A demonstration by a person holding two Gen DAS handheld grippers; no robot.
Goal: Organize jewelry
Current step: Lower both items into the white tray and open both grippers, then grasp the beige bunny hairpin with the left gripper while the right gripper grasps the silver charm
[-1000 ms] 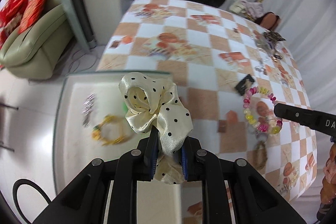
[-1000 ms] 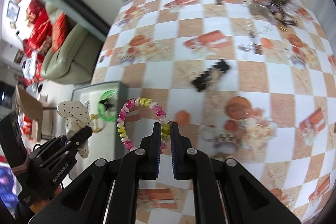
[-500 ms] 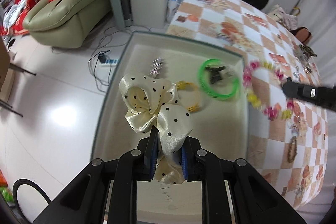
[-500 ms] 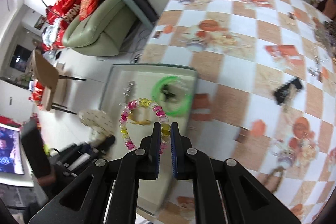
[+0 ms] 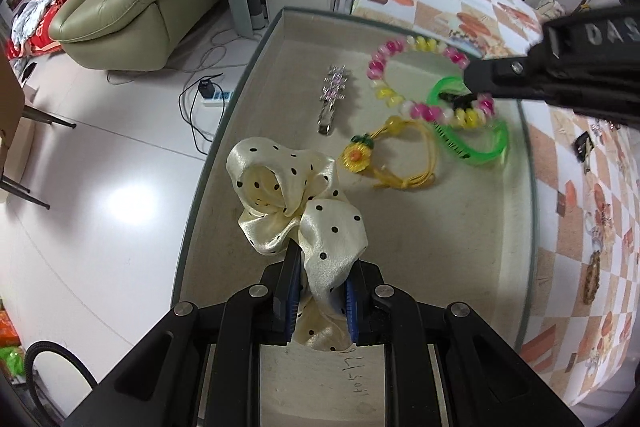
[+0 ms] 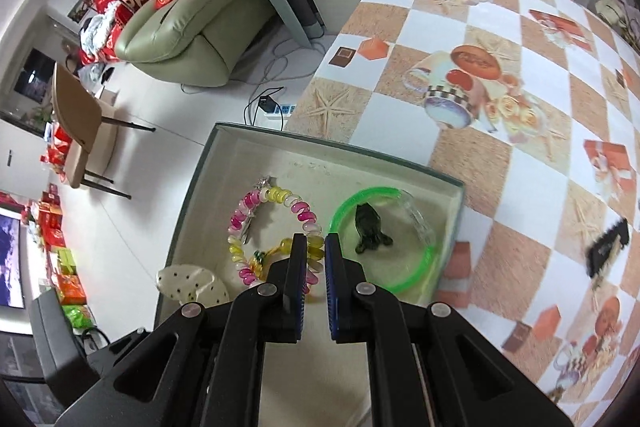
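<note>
Left tool clamps polka-dot scrunchie; right tool clamps bead bracelet. "DAS" lettering legible, left view only.

cream polka-dot scrunchie and pink-yellow bead bracelet above tray

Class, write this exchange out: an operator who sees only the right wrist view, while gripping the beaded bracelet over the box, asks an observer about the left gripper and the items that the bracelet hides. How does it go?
Operator: Is the left gripper holding anything?
Observer: Yes, the left gripper is shut on the cream polka-dot scrunchie, at the box's near left edge.
Operator: What's behind my bracelet?
Observer: A silver hair clip lies flat on the box floor, left of the beaded bracelet.
Operator: And the yellow thing?
Observer: A yellow hair tie with a sunflower charm, right beside the green bangle.
</note>
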